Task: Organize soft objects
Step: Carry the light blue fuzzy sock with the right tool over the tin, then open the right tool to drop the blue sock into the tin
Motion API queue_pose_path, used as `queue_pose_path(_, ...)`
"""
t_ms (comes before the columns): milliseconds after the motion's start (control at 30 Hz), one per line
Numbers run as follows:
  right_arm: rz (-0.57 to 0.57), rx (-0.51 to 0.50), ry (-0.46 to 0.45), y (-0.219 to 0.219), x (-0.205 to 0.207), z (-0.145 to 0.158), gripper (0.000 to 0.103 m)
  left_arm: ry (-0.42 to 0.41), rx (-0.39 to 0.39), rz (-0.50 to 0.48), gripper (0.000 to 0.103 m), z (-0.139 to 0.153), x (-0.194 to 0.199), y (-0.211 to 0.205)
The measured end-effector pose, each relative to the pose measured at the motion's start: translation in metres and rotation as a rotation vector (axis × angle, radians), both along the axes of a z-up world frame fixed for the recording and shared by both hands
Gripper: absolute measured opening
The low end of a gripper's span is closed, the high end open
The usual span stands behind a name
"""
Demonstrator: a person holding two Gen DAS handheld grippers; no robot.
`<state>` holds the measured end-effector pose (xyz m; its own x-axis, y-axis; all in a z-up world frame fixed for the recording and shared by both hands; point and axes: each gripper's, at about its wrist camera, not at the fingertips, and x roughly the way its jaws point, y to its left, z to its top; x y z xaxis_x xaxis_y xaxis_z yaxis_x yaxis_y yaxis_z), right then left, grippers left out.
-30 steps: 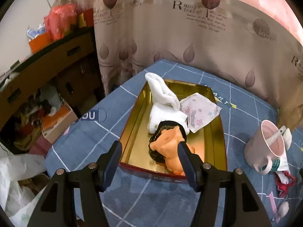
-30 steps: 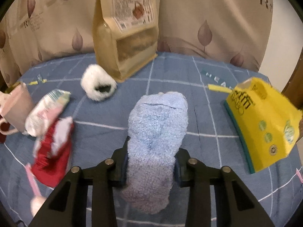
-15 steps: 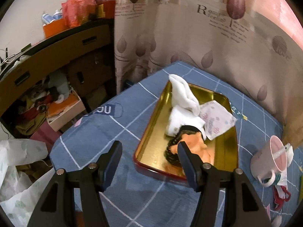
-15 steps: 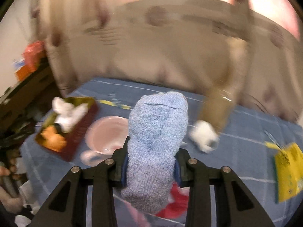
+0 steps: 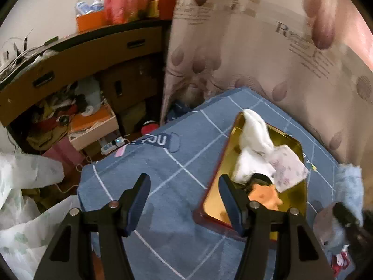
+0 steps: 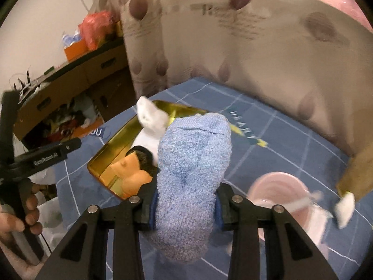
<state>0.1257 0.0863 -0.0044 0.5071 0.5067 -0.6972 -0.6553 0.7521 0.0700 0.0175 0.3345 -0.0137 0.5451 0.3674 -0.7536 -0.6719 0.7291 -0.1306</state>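
Swung over the gold tray (image 6: pixel 112 140), right tool (image 6: pixel 184 207) pinches blue sock (image 6: pixel 193 163) (left tool (image 5: pixel 184 200) spread, empty).

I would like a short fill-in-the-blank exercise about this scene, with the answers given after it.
1. The right gripper is shut on a fluffy sock of ____ colour.
2. The left gripper holds ____.
3. The white sock lies in a tray whose inside is ____ in colour.
4. The mug beside the tray is ____.

Answers: blue; nothing; gold; pink
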Motion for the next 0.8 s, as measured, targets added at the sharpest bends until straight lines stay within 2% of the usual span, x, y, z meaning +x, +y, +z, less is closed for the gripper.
queue_pose_path(233, 0.051, -0.054, 0.027, 0.05, 0.011, -0.02, 0.036, -0.003, -0.015, 0.043, 0.062, -0.001, -0.005, 0.014)
queue_pose_path(433, 0.049, -0.069, 0.034, 0.069, 0.024, -0.03, 0.04, 0.002, -0.015, 0.047, 0.062, -0.005, -0.003, 0.017)
queue_pose_path(633, 0.042, -0.087, 0.061, 0.078, 0.034, -0.046, 0.05, 0.009, -0.015, 0.048, 0.062, -0.007, -0.001, 0.018)
queue_pose_path(700, 0.042, -0.081, 0.064, 0.077, 0.034, -0.047, 0.056, 0.013, -0.016, 0.046, 0.062, -0.009, 0.0, 0.019)
queue_pose_path(800, 0.04, -0.073, 0.052, 0.076, 0.031, -0.045, 0.06, 0.017, -0.014, 0.044, 0.062, -0.01, 0.002, 0.018)
